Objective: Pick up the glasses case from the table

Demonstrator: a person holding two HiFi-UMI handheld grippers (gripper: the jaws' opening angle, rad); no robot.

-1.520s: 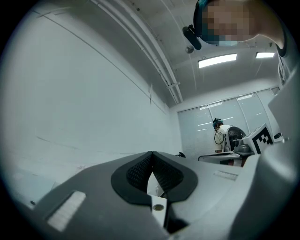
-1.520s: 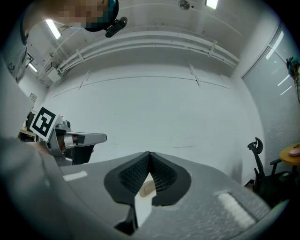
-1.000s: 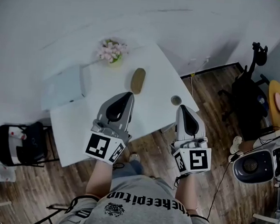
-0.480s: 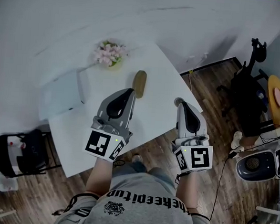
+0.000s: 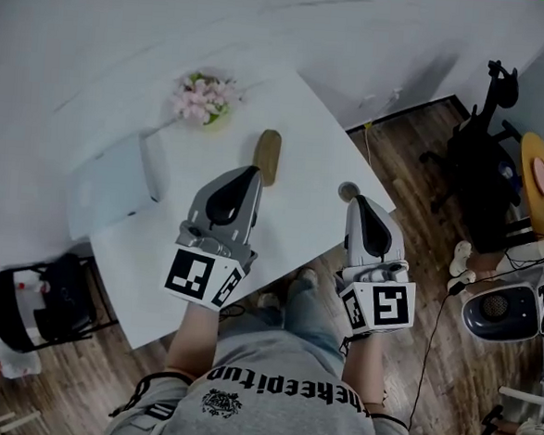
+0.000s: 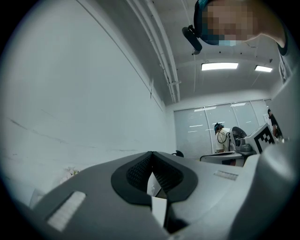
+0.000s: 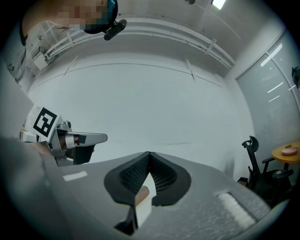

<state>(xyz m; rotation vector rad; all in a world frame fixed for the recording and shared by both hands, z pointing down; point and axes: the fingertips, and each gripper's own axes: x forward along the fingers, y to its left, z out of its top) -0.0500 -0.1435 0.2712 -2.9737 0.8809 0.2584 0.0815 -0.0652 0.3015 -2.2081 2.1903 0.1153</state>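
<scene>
The glasses case (image 5: 268, 156), a tan oval, lies on the white table (image 5: 305, 140) near its middle. My left gripper (image 5: 250, 171) hovers just short of the case's near end, a little to its left, with its jaws together and nothing in them. In the left gripper view the left gripper (image 6: 151, 153) points at a bare wall with the two dark pads meeting at the tip. My right gripper (image 5: 356, 200) is over the table's right edge, also shut and empty. Its jaws meet in the right gripper view (image 7: 149, 153), which does not show the case clearly.
A pot of pink flowers (image 5: 203, 98) stands at the table's far side. A flat grey box (image 5: 116, 184) lies at the left. A small round cup (image 5: 347, 190) sits just ahead of the right gripper. An exercise bike (image 5: 484, 171) and other gear fill the floor at right.
Both grippers have moved forward over the table; the left one's tip is now closer to the case. The person has stepped toward the table. Both pairs of jaws stay together.
</scene>
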